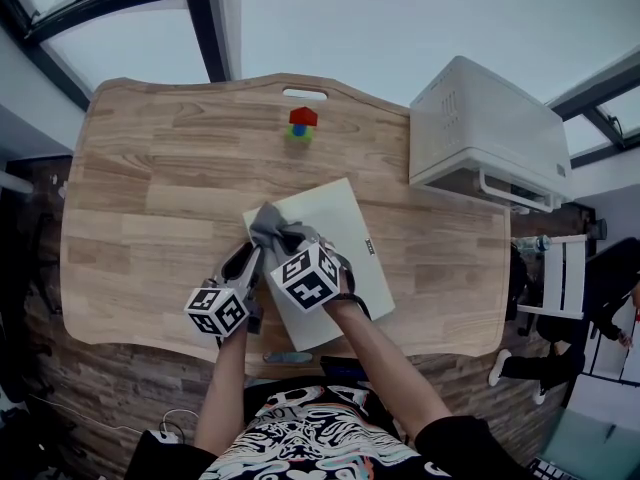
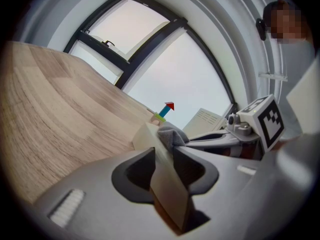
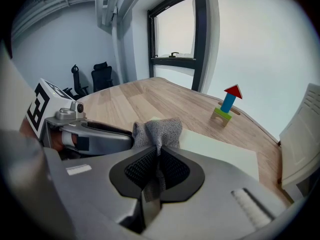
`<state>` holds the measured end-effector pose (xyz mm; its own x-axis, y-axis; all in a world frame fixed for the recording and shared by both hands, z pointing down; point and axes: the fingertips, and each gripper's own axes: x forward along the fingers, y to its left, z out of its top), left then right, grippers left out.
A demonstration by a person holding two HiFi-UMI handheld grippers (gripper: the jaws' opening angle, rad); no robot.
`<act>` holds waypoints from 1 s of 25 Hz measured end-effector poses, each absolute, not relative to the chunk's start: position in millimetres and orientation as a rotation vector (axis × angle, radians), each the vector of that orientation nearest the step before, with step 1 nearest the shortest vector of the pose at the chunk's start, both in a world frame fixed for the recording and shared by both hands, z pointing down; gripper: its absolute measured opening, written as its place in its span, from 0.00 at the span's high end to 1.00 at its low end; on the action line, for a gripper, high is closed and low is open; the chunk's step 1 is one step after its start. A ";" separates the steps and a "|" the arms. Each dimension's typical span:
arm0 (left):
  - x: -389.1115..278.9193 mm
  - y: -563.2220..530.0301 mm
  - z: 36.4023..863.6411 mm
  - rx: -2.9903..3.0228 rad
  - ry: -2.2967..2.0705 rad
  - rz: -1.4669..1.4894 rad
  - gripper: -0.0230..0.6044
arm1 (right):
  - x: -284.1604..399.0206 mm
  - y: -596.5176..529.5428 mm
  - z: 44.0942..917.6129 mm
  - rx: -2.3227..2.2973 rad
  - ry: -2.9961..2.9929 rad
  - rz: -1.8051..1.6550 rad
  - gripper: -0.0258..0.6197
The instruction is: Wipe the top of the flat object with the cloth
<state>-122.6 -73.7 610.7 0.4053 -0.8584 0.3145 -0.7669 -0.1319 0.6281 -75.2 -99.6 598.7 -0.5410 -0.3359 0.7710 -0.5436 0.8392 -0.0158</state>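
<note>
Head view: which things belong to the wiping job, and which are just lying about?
In the job: cloth, pinched by the right gripper; flat board, edge clamped by the left gripper.
Lying about: toy block tower; white appliance.

Room inventory, as we found it from the head view:
- We logged a pale wooden table (image 1: 130, 218), with a handle slot (image 1: 305, 94) at its 12 o'clock edge.
- At 2 o'clock we noted a white oven-like appliance (image 1: 490, 128).
- At 12 o'clock stood a small toy block stack (image 1: 301, 125).
- From 10 to 12 o'clock, dark-framed windows (image 1: 205, 18) gave flat daylight.
- We recorded dark plank floor (image 1: 60, 388) at 8 o'clock and a white chair (image 1: 560, 268) at 3 o'clock.
</note>
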 end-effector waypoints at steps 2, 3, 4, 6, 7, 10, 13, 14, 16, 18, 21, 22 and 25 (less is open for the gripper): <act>-122.7 -74.0 610.8 1.922 -1.388 -0.155 0.69 | -73.7 -99.0 599.0 0.648 -2.193 0.347 0.93; -122.6 -74.0 611.0 1.922 -1.388 -0.155 0.69 | -72.7 -98.2 599.3 0.650 -2.195 0.361 0.93; -122.4 -73.8 611.2 1.921 -1.388 -0.154 0.69 | -71.6 -97.3 599.4 0.650 -2.196 0.371 0.93; -122.0 -73.6 611.4 1.921 -1.389 -0.154 0.69 | -69.3 -95.6 599.7 0.652 -2.197 0.379 0.93; -121.9 -73.9 611.2 1.922 -1.389 -0.154 0.69 | -68.3 -94.9 599.7 0.655 -2.196 0.379 0.93; -122.3 -74.4 611.3 1.922 -1.390 -0.152 0.69 | -66.0 -91.8 599.4 0.660 -2.193 0.374 0.93; -122.4 -74.2 611.7 1.921 -1.391 -0.149 0.69 | -63.7 -87.0 599.5 0.654 -2.185 0.364 0.93; -122.4 -74.3 611.6 1.922 -1.391 -0.149 0.69 | -63.0 -85.5 599.8 0.653 -2.181 0.364 0.93; -122.2 -74.2 611.5 1.923 -1.393 -0.150 0.69 | -61.9 -82.6 600.3 0.652 -2.173 0.364 0.93; -121.7 -74.1 611.5 1.924 -1.396 -0.149 0.69 | -60.8 -80.6 600.4 0.656 -2.167 0.368 0.93; -121.4 -74.9 611.2 1.926 -1.393 -0.152 0.69 | -59.4 -79.3 600.0 0.674 -2.165 0.382 0.93; -121.7 -75.4 611.1 1.927 -1.392 -0.152 0.69 | -59.2 -78.9 600.0 0.681 -2.165 0.385 0.93; -122.2 -75.1 612.1 1.924 -1.395 -0.147 0.69 | -58.1 -74.8 601.0 0.697 -2.155 0.389 0.93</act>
